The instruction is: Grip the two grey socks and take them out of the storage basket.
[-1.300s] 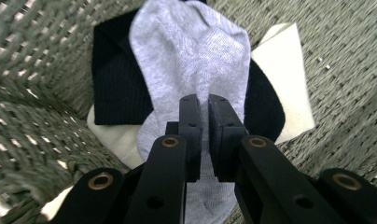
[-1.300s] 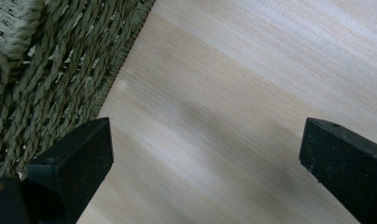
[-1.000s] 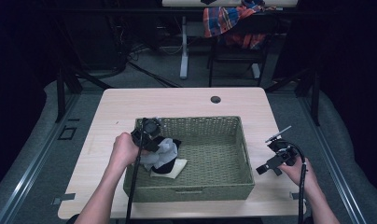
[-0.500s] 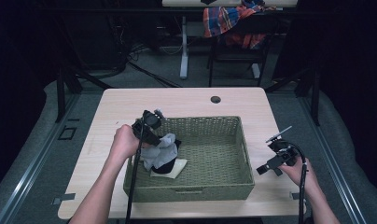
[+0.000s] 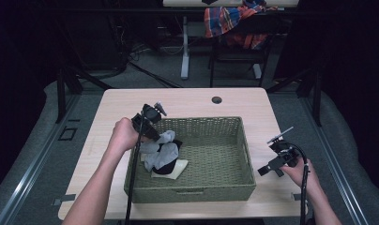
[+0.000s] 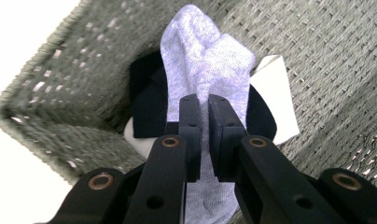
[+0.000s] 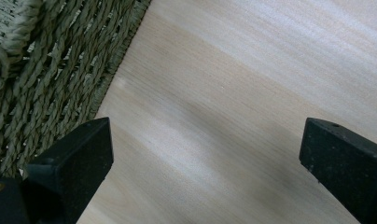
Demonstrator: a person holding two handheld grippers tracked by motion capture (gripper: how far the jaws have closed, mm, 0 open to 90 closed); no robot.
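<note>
Left gripper point(image 5: 152, 123) has lifted the grey sock point(image 6: 203, 70) above the basket point(image 5: 225, 192).

one basket point(image 5: 211, 140), three socks point(image 6: 200, 60)

A pale wood-grain surface point(image 5: 187, 101) with rounded corners and a dark round grommet hole point(image 5: 216, 100) near its far edge stands on a grey carpeted floor point(image 5: 42, 140). Behind it, a white table leg point(image 5: 185, 47) and black frame legs point(image 5: 65, 84) rise into a dark, unlit room. A plaid cloth in red, orange and blue point(image 5: 232, 21) hangs over a dark chair point(image 5: 239, 51).
</note>
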